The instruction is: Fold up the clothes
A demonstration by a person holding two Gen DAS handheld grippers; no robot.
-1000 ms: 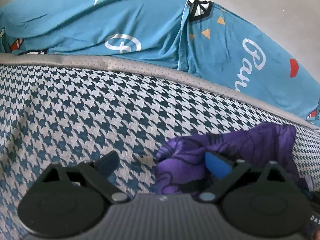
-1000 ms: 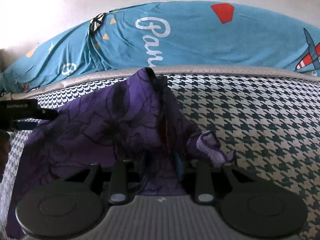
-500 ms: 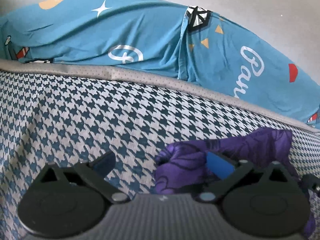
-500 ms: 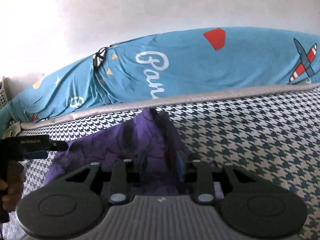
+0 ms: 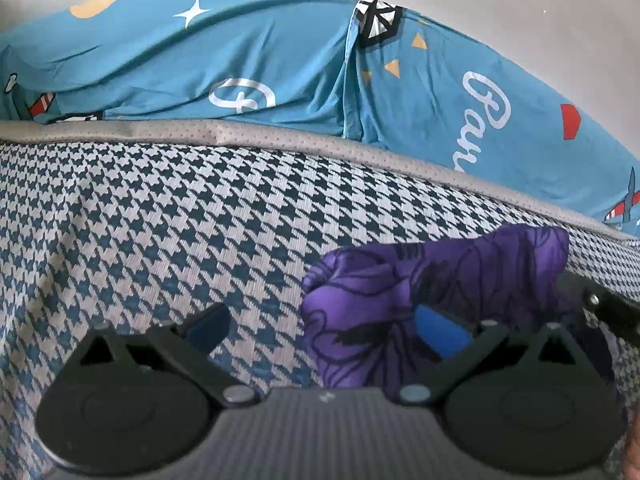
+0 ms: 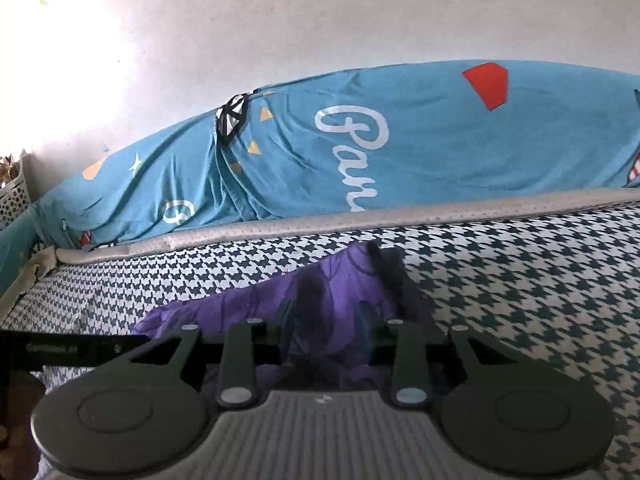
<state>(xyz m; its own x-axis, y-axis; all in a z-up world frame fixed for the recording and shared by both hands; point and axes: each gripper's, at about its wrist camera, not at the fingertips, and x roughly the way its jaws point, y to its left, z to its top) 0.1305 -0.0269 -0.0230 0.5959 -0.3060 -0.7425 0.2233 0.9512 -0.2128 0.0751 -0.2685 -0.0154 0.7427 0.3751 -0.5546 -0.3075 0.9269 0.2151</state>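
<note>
A purple garment (image 5: 448, 276) with dark flower outlines lies crumpled on the houndstooth bed cover (image 5: 200, 220). My left gripper (image 5: 322, 326) is open wide. The garment's left end lies between its fingers, against the blue pad of the right finger (image 5: 436, 334), and the left finger (image 5: 208, 326) is over bare cover. In the right wrist view my right gripper (image 6: 326, 320) is shut on a bunched fold of the purple garment (image 6: 340, 280), which rises in a ridge ahead of it. The left gripper's black body (image 6: 72, 346) shows at the left edge.
A grey mattress border (image 5: 280, 140) runs along the far side of the cover. Behind it lies a blue quilt (image 6: 440, 140) with white lettering, against a pale wall. A perforated white basket (image 6: 14, 196) stands at the far left. A person's hand (image 6: 16, 400) holds the left gripper.
The right gripper has lifted and tipped up with the garment in it, so more wall shows and less purple cloth is spread below. The left gripper has stayed open and almost still.
</note>
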